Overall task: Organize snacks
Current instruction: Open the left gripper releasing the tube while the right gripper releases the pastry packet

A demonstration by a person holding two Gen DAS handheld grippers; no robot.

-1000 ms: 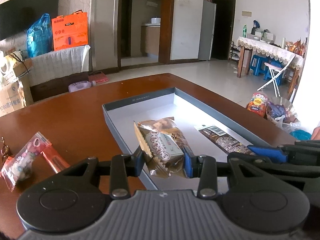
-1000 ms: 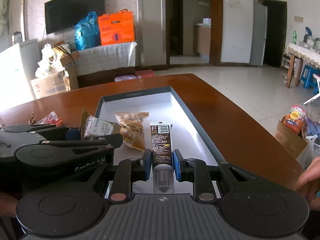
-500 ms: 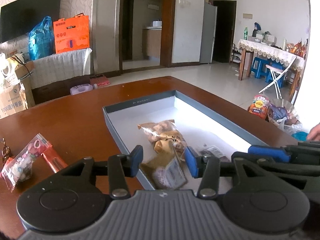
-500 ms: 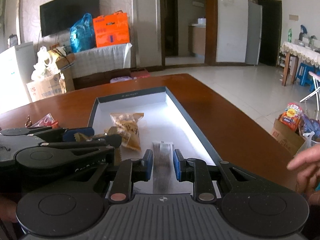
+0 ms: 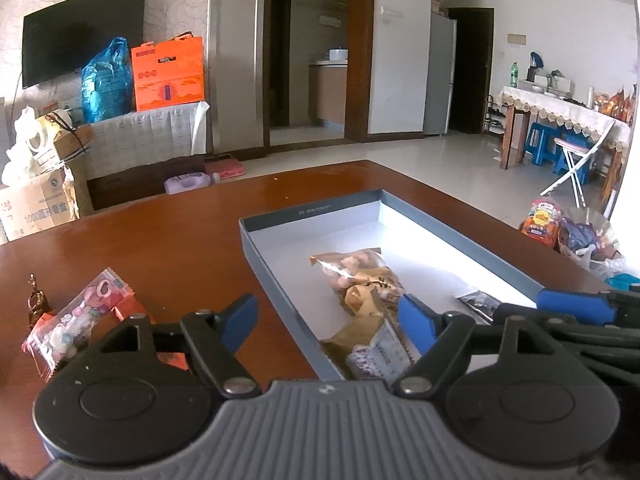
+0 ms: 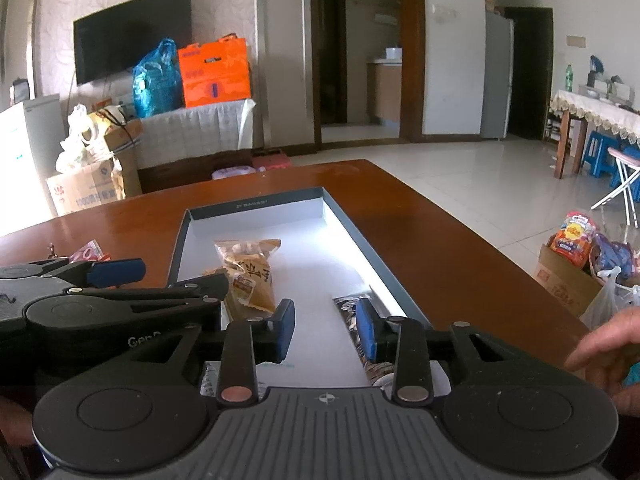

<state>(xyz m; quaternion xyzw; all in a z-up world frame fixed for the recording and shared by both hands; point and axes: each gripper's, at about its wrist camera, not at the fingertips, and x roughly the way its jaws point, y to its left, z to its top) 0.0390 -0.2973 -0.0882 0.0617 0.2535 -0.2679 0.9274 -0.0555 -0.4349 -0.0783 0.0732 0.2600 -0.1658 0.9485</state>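
A long grey tray lies on the brown table. Inside it are a brown nut packet, a tan and white packet and a dark packet. My left gripper hangs over the tray's near left wall. Its jaws are opening and nothing is pressed between them; the tan packet lies loose by the right finger. My right gripper is over the tray's near end with its jaws opening. The dark packet rests flat beside its right pad, free of the pads.
A pink candy packet and an orange packet lie on the table left of the tray, next to a small brown figurine. A hand shows at the right edge. A box of snack bags stands on the floor.
Both grippers let go. The tan packet fell from the left jaws into the tray, and the dark packet dropped flat from the right jaws. Both pairs of jaws spread wider.
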